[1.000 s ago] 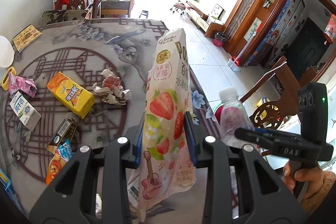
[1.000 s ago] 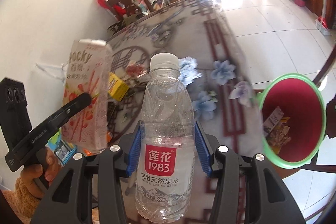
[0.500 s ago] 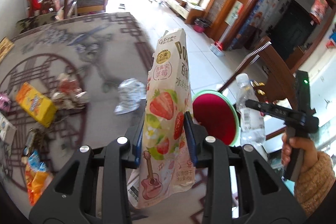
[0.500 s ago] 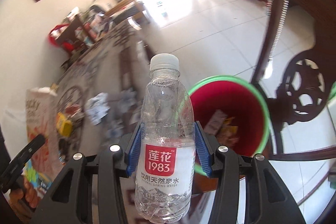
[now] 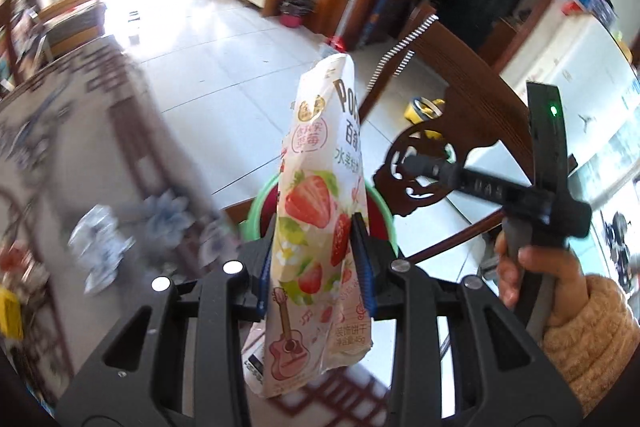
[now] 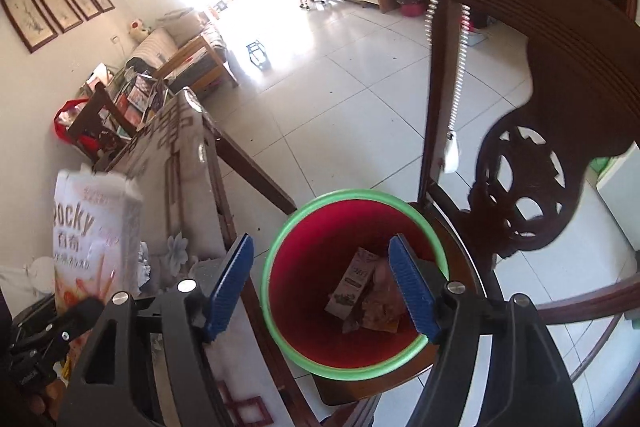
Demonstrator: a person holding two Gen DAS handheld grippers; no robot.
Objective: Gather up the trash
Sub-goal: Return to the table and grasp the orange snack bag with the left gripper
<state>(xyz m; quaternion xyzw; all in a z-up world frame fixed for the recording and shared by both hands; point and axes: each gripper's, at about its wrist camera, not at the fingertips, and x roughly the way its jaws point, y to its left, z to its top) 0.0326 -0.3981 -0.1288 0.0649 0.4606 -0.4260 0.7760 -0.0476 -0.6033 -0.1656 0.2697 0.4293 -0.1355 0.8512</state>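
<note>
My left gripper (image 5: pixel 314 259) is shut on a pink strawberry Pocky packet (image 5: pixel 316 203), which stands upright between its pads. Just behind the packet is the red bin with a green rim (image 5: pixel 260 203). In the right wrist view my right gripper (image 6: pixel 322 267) hangs over the bin's mouth (image 6: pixel 352 193); its jaws are opening and nothing is between the blue pads (image 6: pixel 232 279). A small carton (image 6: pixel 352 279) and wrappers lie on the bin's bottom. No water bottle shows. The packet (image 6: pixel 94 227) appears at the left of this view.
A dark carved wooden chair (image 6: pixel 520 167) stands right behind the bin. The table with its patterned cloth (image 6: pixel 180 155) is on the left, with blurred crumpled wrappers (image 5: pixel 96 239) on it. A hand in a knitted sleeve (image 5: pixel 536 275) holds the right gripper. Tiled floor lies beyond.
Both grippers swung from over the table to the bin beside it. The right jaws opened and the water bottle they held is gone. The left still holds the packet.
</note>
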